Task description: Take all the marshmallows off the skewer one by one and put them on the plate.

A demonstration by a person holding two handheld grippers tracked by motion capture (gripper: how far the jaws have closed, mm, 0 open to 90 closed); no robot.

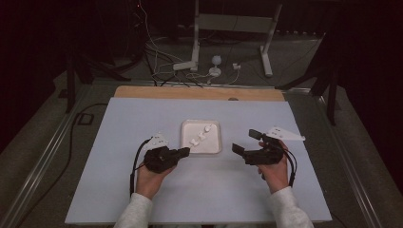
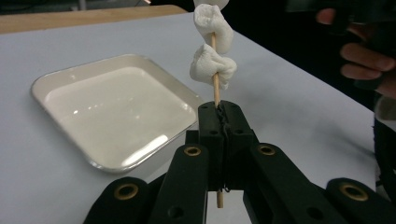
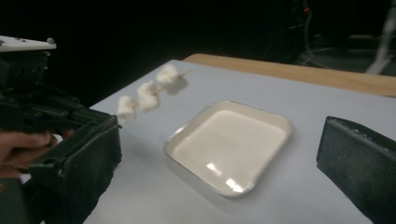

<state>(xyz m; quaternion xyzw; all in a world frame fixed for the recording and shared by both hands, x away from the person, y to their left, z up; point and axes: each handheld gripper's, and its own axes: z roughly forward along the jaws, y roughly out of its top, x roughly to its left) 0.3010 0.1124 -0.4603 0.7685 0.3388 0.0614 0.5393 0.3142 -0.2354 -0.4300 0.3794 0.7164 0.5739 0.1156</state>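
Left gripper view: left gripper (image 2: pixel 223 122) is clamped on a thin wooden skewer (image 2: pixel 215 88) of white marshmallows (image 2: pixel 211 65), top centre, held over the shallow white square tray (image 2: pixel 70 77) probably to catch drops. Right gripper (image 1: pixel 248 141) hangs released, mid-right in high view.

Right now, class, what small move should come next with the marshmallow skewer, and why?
Probably lower the skewer toward the tray. The left gripper is shut on its bare end, three marshmallows are threaded on it, it hangs over the empty tray, and the right gripper waits open, apart.
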